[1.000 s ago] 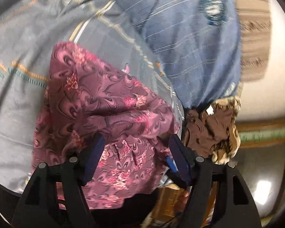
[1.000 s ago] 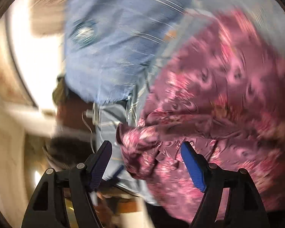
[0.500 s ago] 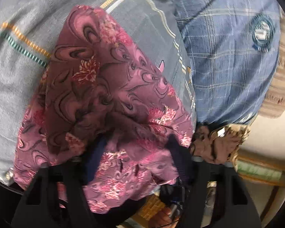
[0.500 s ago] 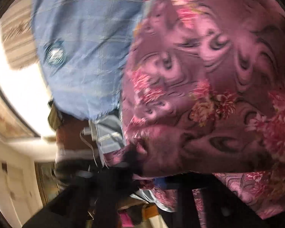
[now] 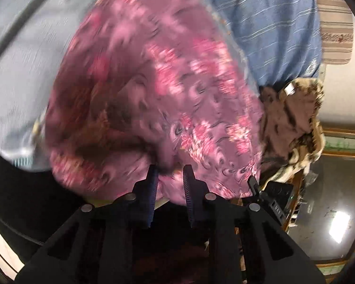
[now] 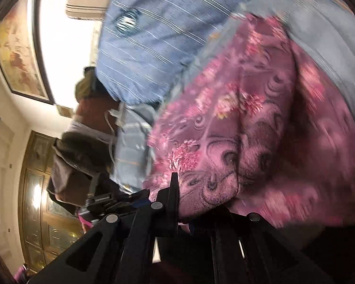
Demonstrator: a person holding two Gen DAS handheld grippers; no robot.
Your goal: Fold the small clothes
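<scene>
The pink flowered cloth (image 5: 153, 90) lies in a heap on a grey-blue sheet (image 5: 19, 71) and fills the middle of both views. In the left wrist view, the left gripper (image 5: 170, 172) is closing its jaws, and a fold of the near edge of the cloth sits between the two fingers. To the right of the cloth there is a blue striped pillow (image 5: 272, 23), and below it a brown crumpled garment (image 5: 288, 118).

In the right wrist view, the right gripper (image 6: 179, 184) has its jaws together, clamped on the near edge of the pink flowered cloth (image 6: 236, 130). Its right finger is hidden under the fabric. The blue striped pillow (image 6: 149, 47) is at the upper left there.
</scene>
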